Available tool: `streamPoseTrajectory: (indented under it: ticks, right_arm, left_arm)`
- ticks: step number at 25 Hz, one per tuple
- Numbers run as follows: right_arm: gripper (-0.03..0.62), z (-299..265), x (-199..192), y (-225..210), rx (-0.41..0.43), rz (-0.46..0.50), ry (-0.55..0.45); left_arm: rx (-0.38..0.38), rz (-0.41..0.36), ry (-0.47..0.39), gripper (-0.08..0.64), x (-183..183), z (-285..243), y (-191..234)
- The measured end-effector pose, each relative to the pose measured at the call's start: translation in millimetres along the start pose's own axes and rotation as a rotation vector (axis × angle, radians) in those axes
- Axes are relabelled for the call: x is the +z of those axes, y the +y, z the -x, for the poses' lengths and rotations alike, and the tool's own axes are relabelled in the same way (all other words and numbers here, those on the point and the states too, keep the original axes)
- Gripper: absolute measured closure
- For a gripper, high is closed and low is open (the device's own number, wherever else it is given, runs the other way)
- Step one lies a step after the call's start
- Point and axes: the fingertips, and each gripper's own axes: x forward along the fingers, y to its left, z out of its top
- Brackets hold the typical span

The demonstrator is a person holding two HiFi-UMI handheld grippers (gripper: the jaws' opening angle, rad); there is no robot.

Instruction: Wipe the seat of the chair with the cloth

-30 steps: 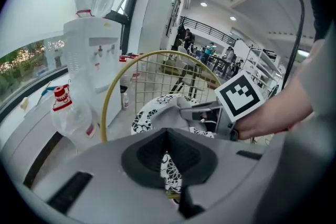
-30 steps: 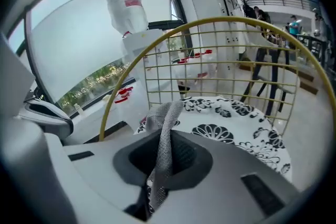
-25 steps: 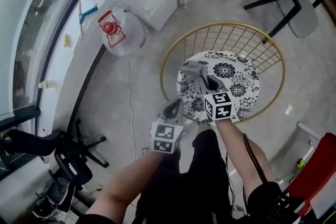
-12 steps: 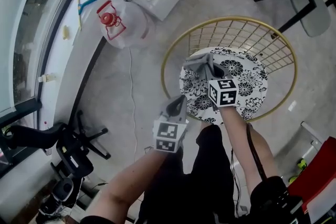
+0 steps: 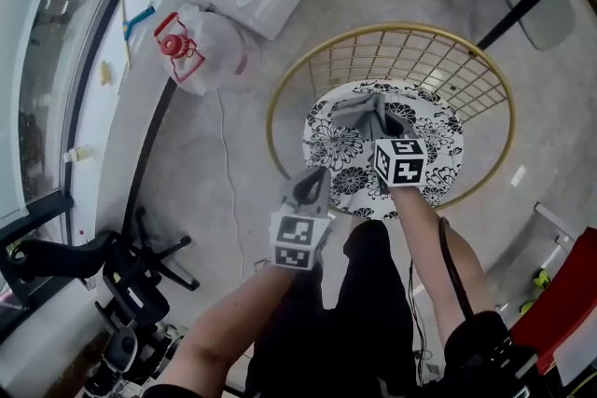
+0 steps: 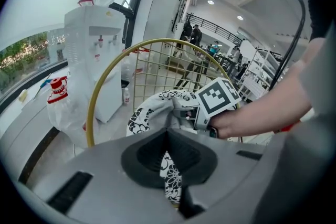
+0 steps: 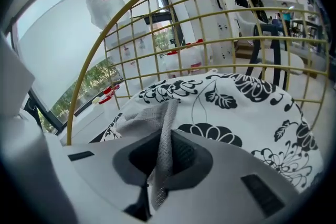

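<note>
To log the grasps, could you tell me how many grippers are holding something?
2: the right gripper pinches the grey cloth lying on the floral cushion; the left gripper pinches that cushion's near edge.

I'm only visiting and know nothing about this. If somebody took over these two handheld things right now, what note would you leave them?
Left tool: shut on the near edge of the floral seat cushion, apparently to steady it.
Right tool: shut on the grey cloth, which lies on top of the cushion.
The cushion sits in the gold wire chair.
Done: cloth gripped and on the seat.
Left: sweep the cloth over the whole seat; how much is already wiped cannot be told.
</note>
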Motion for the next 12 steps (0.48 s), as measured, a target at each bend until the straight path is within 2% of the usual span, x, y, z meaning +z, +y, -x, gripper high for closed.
streamPoseTrajectory:
  ticks: [12]
  right_arm:
    - [0.566,22,-4,-48,-0.082,-0.039,-0.008]
  left_arm:
    - [-0.028,-0.024,-0.006,0.552,12,-13,-21]
